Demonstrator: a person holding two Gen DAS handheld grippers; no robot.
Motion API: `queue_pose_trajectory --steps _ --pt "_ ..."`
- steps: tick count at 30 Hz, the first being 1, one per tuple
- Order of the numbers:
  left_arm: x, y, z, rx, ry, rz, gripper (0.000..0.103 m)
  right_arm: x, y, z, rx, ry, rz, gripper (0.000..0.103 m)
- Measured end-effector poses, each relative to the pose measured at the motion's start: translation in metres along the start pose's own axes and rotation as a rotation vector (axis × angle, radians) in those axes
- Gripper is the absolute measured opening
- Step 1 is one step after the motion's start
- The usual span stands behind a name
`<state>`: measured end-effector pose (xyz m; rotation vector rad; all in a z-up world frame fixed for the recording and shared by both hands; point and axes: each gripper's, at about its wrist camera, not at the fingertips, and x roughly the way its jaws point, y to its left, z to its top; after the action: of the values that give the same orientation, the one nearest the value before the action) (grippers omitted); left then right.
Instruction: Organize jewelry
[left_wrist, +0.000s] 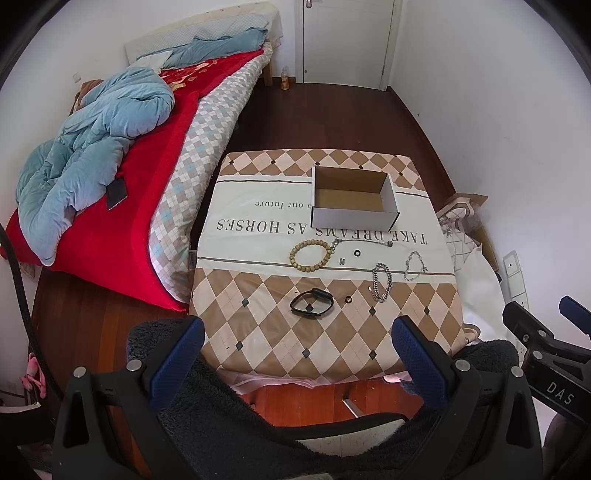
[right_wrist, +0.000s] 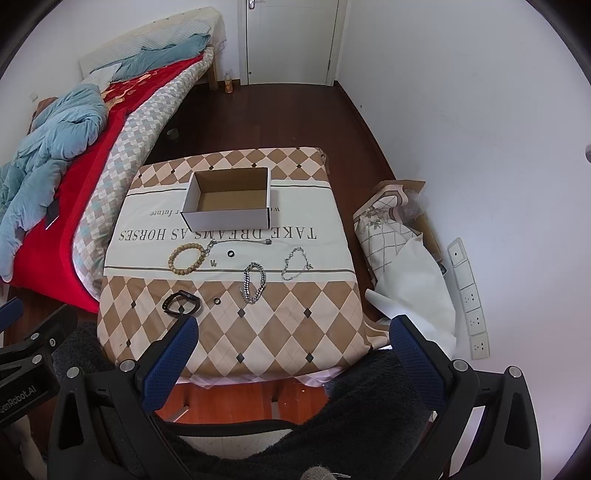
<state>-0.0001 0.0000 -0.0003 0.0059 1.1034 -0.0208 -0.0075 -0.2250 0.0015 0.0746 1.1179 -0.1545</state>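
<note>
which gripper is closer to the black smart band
Left. The black smart band lies just ahead of the open left gripper; the right gripper, also open, sits off to its right.

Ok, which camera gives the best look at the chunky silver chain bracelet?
The right wrist view: the chunky silver chain bracelet lies near the picture's centre, links distinct, straight ahead of the open right gripper. The left wrist view shows the whole bracelet too, but right of centre.
</note>
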Motion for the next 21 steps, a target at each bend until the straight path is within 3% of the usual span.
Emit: queue_pose_trajectory --steps 21 --pt "-0.013 -0.011 0.01 0.001 -0.004 0.002 0.103 -0.004 -0.001 0.0 0.002 -0.003 0.003 0.103"
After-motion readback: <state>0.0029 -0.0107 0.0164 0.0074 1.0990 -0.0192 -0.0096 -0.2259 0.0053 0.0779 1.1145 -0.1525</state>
